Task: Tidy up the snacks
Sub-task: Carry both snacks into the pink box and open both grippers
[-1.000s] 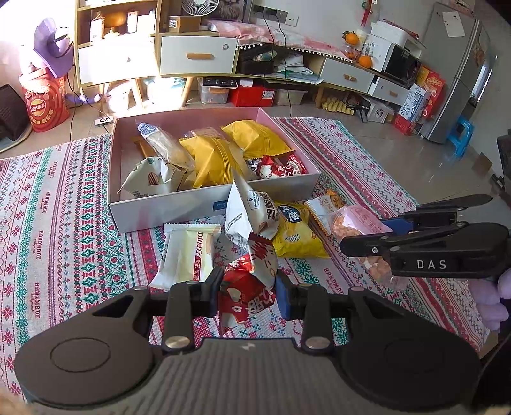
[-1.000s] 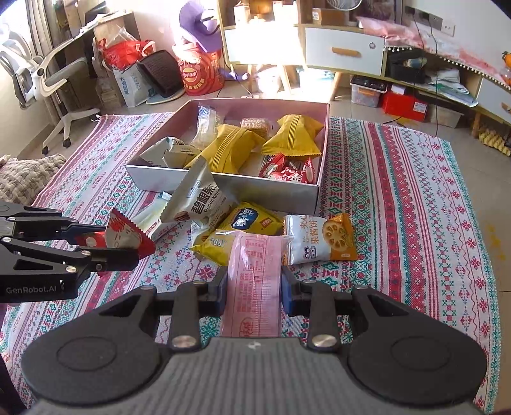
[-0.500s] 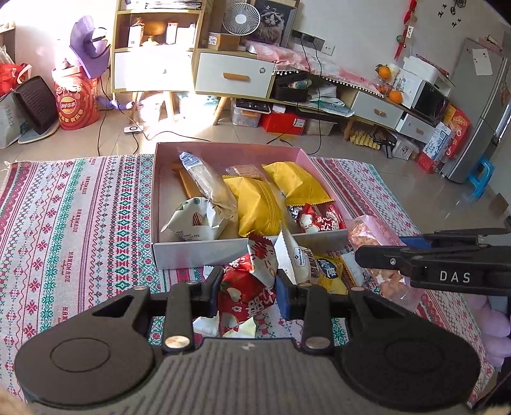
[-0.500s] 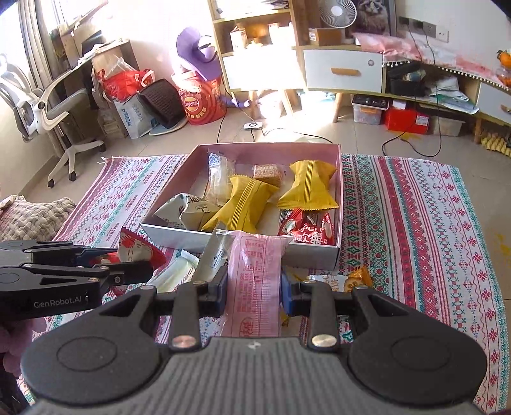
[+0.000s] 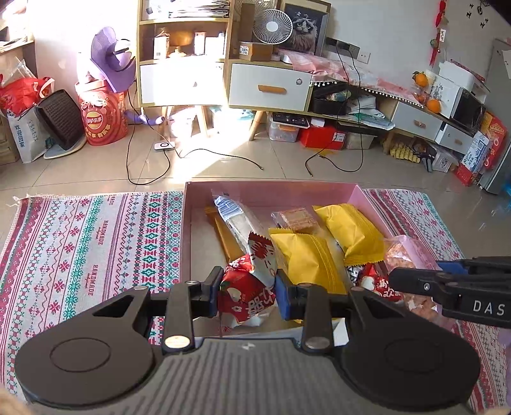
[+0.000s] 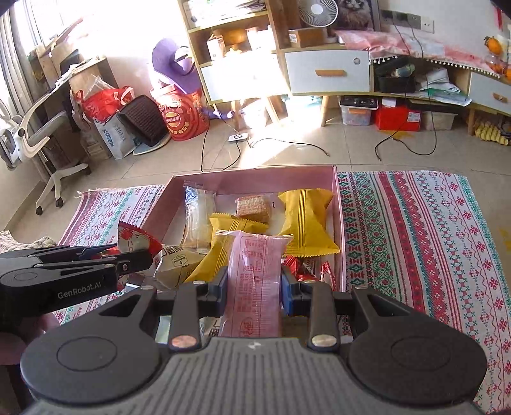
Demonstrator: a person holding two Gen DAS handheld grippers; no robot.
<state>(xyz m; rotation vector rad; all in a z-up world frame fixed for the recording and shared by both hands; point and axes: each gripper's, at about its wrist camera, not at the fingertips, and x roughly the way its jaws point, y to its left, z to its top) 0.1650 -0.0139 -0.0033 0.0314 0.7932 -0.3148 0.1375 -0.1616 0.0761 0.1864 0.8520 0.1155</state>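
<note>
The red-and-white snack packet (image 5: 247, 293) is pinched between the two blue pads of the left tool (image 5: 248, 295), whose jaws are closed onto its crumpled middle; the packet's top flap sticks up toward 12 o'clock above the pads. It hangs over the near end of the pink box (image 5: 271, 186), at about 6 o'clock of the box's interior. In the right wrist view the same packet (image 6: 135, 239) pokes out past the tip of the left tool (image 6: 127, 258), at 9 o'clock of the frame.

The long pink snack packet (image 6: 254, 287) is clamped by the right tool (image 6: 254, 295), jaws narrowed onto its sides, and it stands up along the tool's line toward 12 o'clock, over the near half of the pink box (image 6: 255, 178). From the left wrist view the right tool (image 5: 415, 281) comes in from 3 o'clock, with the pink packet (image 5: 405, 252) seen beyond its tip.

Inside the box lie two yellow packets (image 5: 306, 258), a clear-wrapped brown biscuit (image 5: 295, 220) at about 12 o'clock of them, a clear sleeve with a blue-and-white end (image 5: 233, 217) at 10 o'clock, a white-and-beige packet (image 6: 179, 260) near the front wall, and red packets (image 6: 306, 266) at the near right corner.

The box sits on a patterned red, green and white cloth (image 5: 95, 242) spread on the tiled floor (image 5: 223, 166). Beyond it, at 12 o'clock, stands a white-drawered cabinet (image 5: 270, 87) with a small fan (image 5: 273, 25) on top, and cables trail across the tiles.
</note>
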